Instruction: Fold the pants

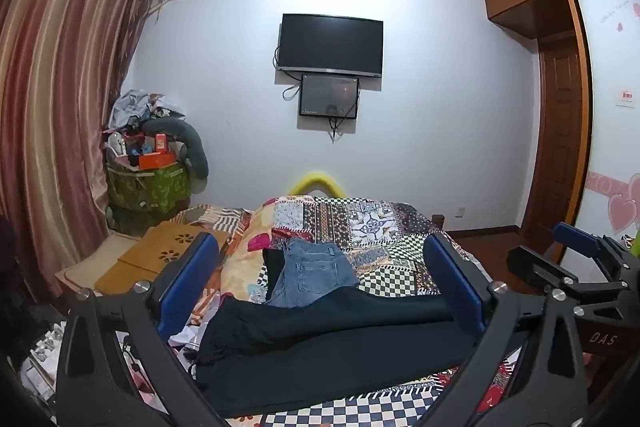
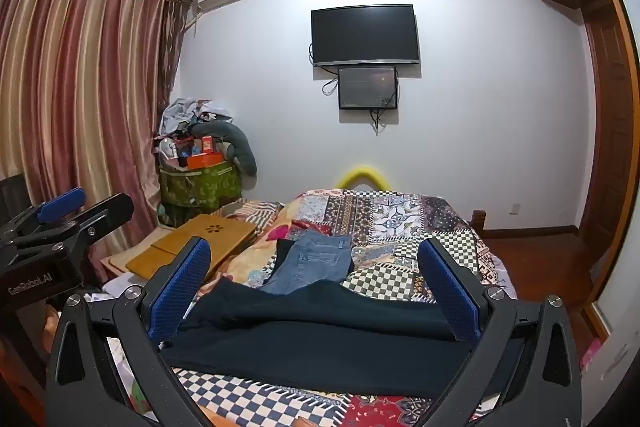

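Note:
Dark navy pants (image 1: 332, 347) lie across the near end of the bed, partly folded over themselves; they also show in the right wrist view (image 2: 320, 339). Blue jeans (image 1: 312, 273) lie crumpled just behind them, also in the right wrist view (image 2: 316, 261). My left gripper (image 1: 320, 267) is open and empty, held above the near edge of the dark pants. My right gripper (image 2: 316, 271) is open and empty, likewise above the pants. Each gripper shows at the side of the other's view: the right one (image 1: 576, 259) and the left one (image 2: 68, 215).
The bed carries a patchwork quilt (image 1: 360, 223) and a checkered cover (image 2: 248, 395). A wooden lap tray (image 2: 192, 247) lies at the bed's left. A cluttered green box (image 1: 148, 183) stands by the curtain (image 1: 60, 107). A wardrobe and door (image 2: 612, 107) are at the right.

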